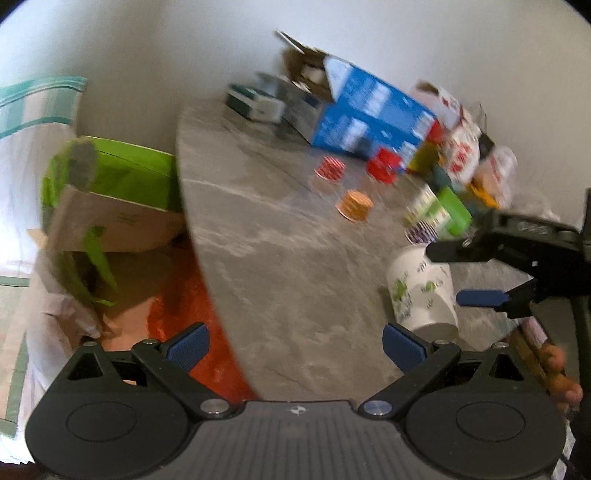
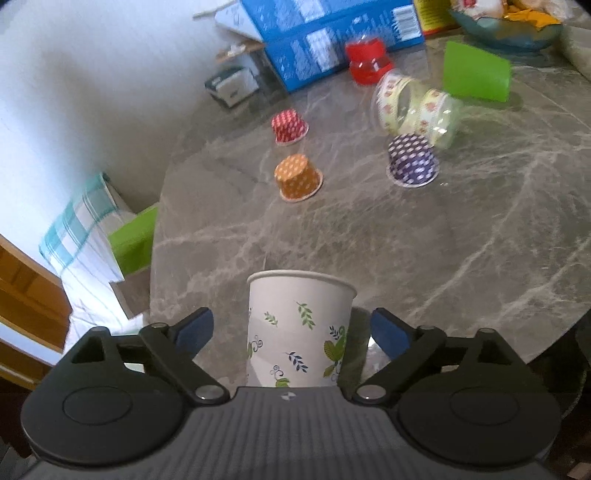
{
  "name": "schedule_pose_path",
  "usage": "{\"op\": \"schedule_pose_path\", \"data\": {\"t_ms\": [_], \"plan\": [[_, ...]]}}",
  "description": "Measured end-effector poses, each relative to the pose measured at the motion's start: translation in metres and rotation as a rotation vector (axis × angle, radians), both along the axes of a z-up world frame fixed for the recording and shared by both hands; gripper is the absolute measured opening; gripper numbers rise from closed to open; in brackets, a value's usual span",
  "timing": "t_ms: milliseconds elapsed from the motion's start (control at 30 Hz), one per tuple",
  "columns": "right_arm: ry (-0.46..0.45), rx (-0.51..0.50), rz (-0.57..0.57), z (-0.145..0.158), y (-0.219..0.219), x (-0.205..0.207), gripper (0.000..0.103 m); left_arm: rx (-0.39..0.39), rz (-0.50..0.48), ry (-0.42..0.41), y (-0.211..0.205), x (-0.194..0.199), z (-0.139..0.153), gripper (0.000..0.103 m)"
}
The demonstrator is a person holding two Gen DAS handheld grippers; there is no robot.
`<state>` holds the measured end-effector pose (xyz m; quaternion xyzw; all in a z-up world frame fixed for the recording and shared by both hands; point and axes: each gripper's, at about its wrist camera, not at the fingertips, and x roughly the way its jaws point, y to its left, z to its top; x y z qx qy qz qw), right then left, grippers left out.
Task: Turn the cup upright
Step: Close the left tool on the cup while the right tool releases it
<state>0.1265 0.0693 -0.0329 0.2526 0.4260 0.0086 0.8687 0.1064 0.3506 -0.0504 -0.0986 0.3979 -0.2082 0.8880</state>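
Note:
A white paper cup with green and blue leaf prints (image 2: pixel 299 328) stands upright on the grey marble table (image 2: pixel 443 236), rim up. It sits between the fingers of my right gripper (image 2: pixel 291 332), which is open with gaps on both sides. In the left wrist view the same cup (image 1: pixel 423 291) is at the right, with the right gripper (image 1: pixel 461 273) around it from the right. My left gripper (image 1: pixel 295 347) is open and empty, over the table's left edge.
Small upside-down cups stand further back: orange (image 2: pixel 297 177), red dotted (image 2: pixel 289 126), purple (image 2: pixel 412 159), and a red plastic one (image 2: pixel 368 61). A clear patterned cup (image 2: pixel 413 107) lies on its side by a green cup (image 2: pixel 476 75). A blue box (image 2: pixel 332 33) is behind.

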Motion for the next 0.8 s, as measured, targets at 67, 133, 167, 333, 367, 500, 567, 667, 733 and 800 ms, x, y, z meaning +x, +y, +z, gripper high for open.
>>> {"op": "schedule_pose_path", "data": {"t_ms": [67,133,167,333,367,500,567,667,733,800], "plan": [[-0.042,0.024,-0.029,0.003,-0.015,-0.014,0.097,0.038,-0.033,-0.004,-0.017,0.002,0.004,0.103],[-0.072,0.039,-0.047,0.001,-0.030,-0.028,0.100,0.062,-0.076,-0.022,-0.037,0.004,0.012,0.103],[-0.079,0.050,-0.056,-0.001,-0.036,-0.034,0.100,0.063,-0.100,-0.023,-0.046,0.005,0.016,0.103],[-0.105,0.081,-0.112,-0.012,-0.075,-0.067,0.100,0.094,-0.225,0.008,-0.104,0.018,0.037,0.103],[-0.111,0.079,-0.125,-0.015,-0.081,-0.074,0.100,0.123,-0.249,0.018,-0.117,0.022,0.038,0.102],[-0.116,0.093,-0.167,-0.024,-0.102,-0.098,0.100,0.201,-0.294,0.069,-0.166,0.038,0.036,0.098],[-0.110,0.104,-0.163,-0.029,-0.107,-0.105,0.100,0.248,-0.293,0.095,-0.181,0.045,0.032,0.096],[-0.113,0.094,-0.120,-0.032,-0.105,-0.110,0.100,0.306,-0.280,0.125,-0.194,0.053,0.022,0.093],[-0.114,0.093,-0.095,-0.035,-0.102,-0.110,0.100,0.331,-0.271,0.145,-0.199,0.056,0.017,0.087],[-0.113,0.110,-0.070,-0.039,-0.103,-0.111,0.100,0.353,-0.272,0.161,-0.205,0.058,0.014,0.084]]}}
